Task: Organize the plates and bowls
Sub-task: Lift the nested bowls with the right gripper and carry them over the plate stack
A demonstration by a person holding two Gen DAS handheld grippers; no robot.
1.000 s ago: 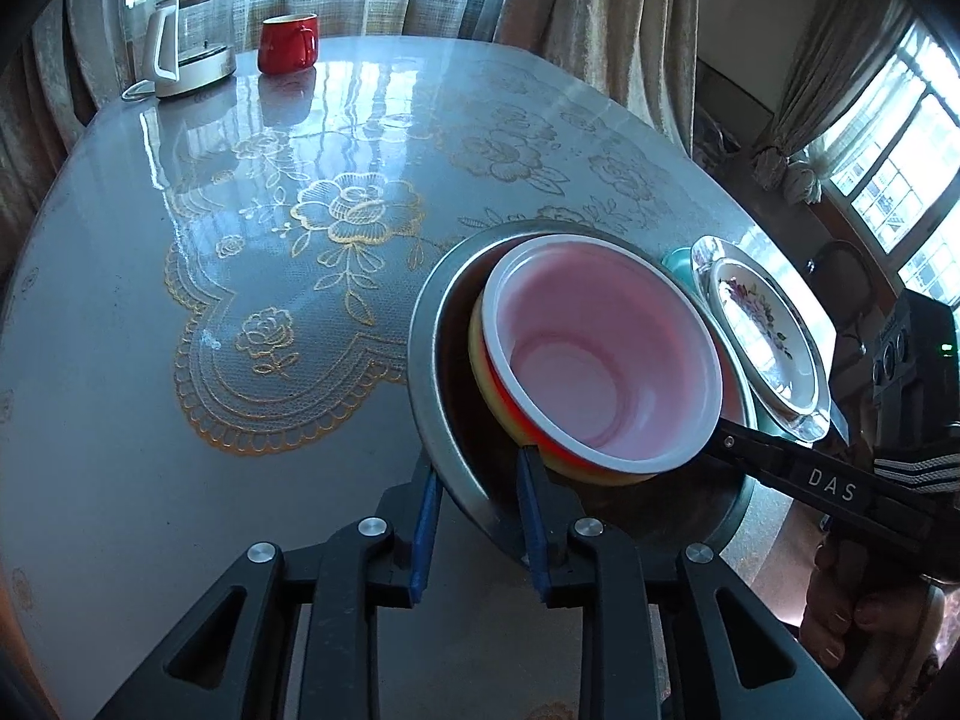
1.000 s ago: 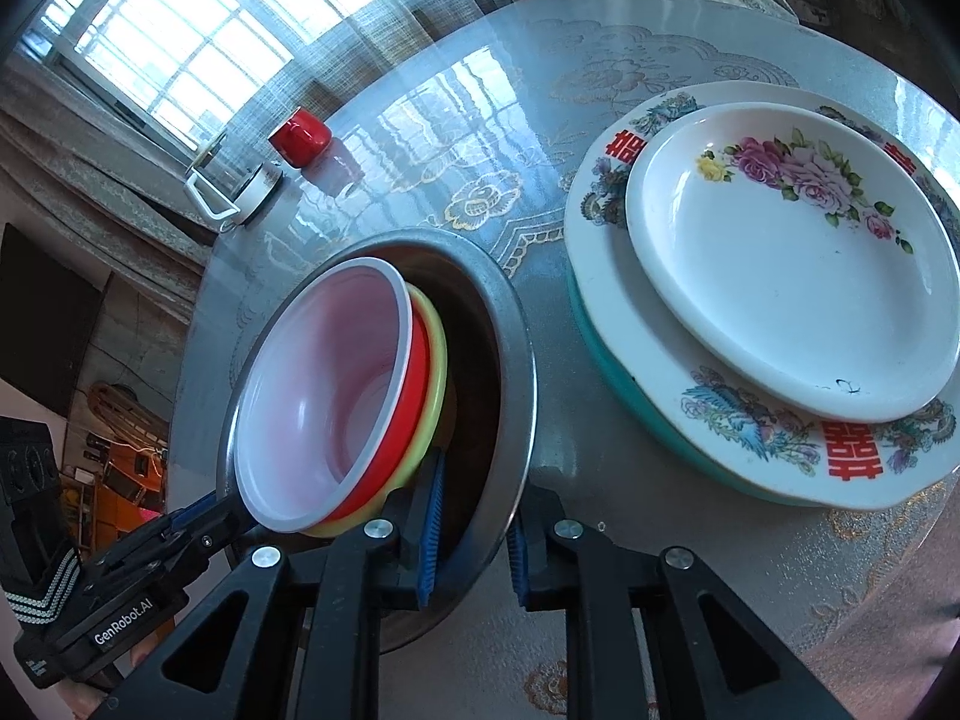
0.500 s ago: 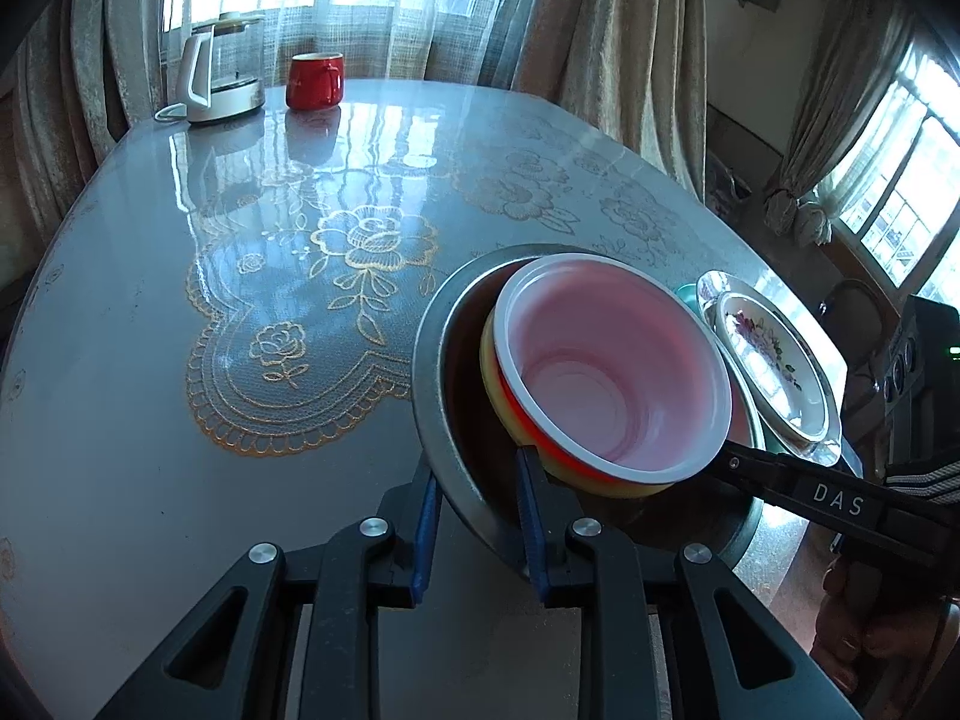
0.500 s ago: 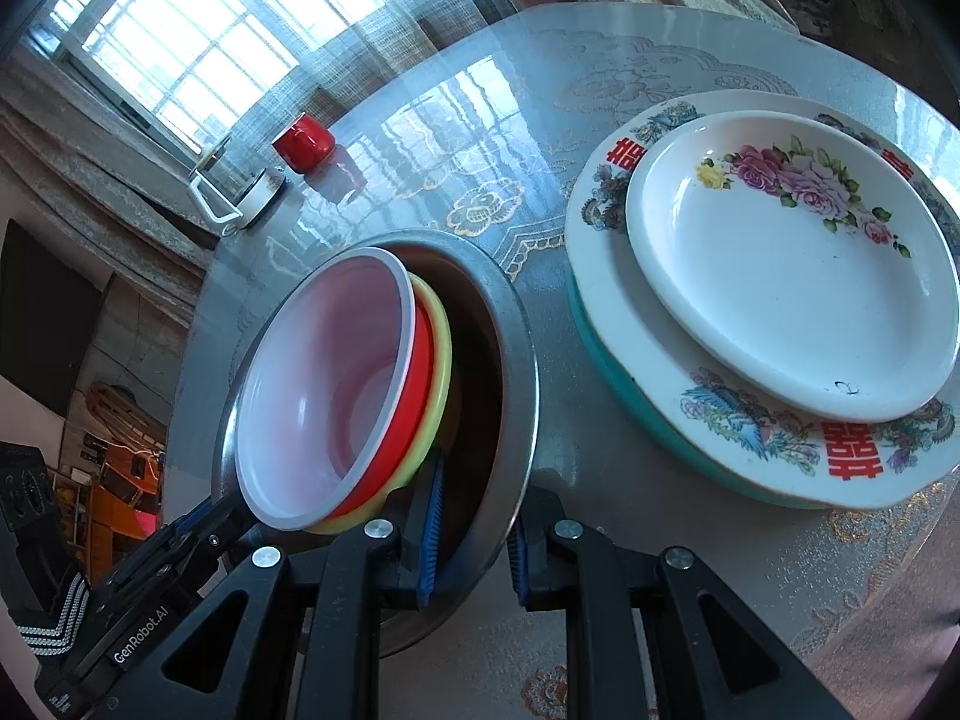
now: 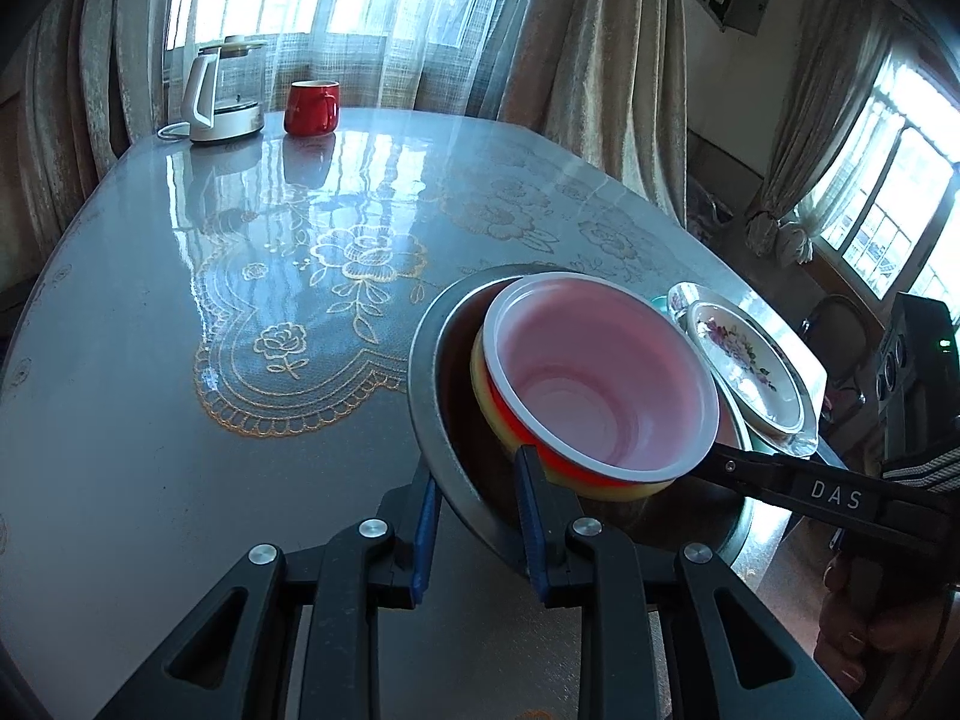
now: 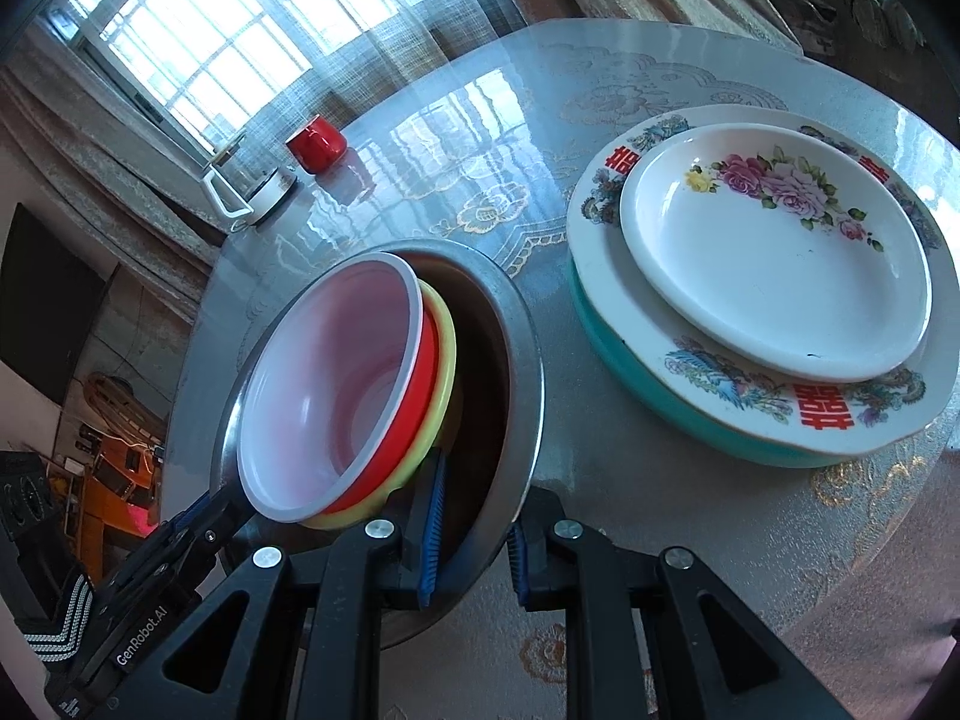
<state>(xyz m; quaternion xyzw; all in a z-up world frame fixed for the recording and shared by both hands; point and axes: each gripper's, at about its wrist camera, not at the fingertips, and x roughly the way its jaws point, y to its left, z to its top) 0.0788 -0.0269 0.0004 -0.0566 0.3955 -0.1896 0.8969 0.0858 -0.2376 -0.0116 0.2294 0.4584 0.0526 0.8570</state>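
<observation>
A steel bowl (image 5: 429,360) (image 6: 528,372) holds a red bowl with a pale inside (image 5: 600,378) (image 6: 336,384) nested in a yellow bowl (image 5: 480,372) (image 6: 444,354). My left gripper (image 5: 477,501) is shut on the steel bowl's near rim. My right gripper (image 6: 471,531) is shut on the opposite rim; its black body (image 5: 834,495) shows in the left wrist view. The steel bowl is tilted and held above the table. A stack of plates (image 6: 774,276) (image 5: 744,360), a small flowered plate on a larger one on a teal dish, lies to the right.
A red mug (image 5: 311,108) (image 6: 316,144) and a white kettle (image 5: 222,99) (image 6: 249,189) stand at the table's far edge by the curtained window. The glass-topped table (image 5: 240,252) has a lace pattern. A chair (image 5: 840,330) stands beyond the plates.
Both grippers have lifted the steel bowl with its nested bowls higher above the table and tilted it a bit more. The plates have not moved.
</observation>
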